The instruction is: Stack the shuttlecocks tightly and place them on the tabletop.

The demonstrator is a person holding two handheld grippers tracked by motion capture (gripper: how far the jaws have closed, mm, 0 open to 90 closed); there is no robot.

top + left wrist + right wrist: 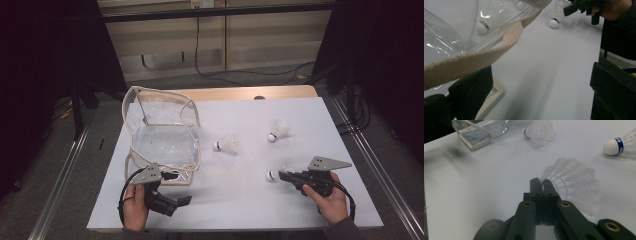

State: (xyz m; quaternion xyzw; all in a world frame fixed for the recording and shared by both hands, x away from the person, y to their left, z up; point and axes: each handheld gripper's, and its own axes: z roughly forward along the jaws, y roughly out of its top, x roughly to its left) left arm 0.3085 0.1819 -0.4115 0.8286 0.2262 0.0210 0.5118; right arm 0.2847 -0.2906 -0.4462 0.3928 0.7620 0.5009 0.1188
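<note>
A clear plastic bag (161, 135) with beige trim lies at the table's left, its mouth toward me. My left gripper (177, 188) is open at the bag's near edge. In the left gripper view the beige strap (474, 61) crosses just above the left jaw, and the open left gripper (541, 100) holds nothing. My right gripper (284, 175) is shut on the feather skirt of a white shuttlecock (272, 175) at the table's right front. The right gripper (541, 181) pinches the skirt's edge (571, 180). That shuttlecock (554, 21) rests cork-down on the table.
Two more shuttlecocks lie loose on the white table (240, 200): one mid-table (227, 145) beside the bag, one farther right (277, 131). The right gripper view shows them too (539, 131) (619, 146), along with the bag (481, 130). A cable (235, 74) runs over the floor beyond the table.
</note>
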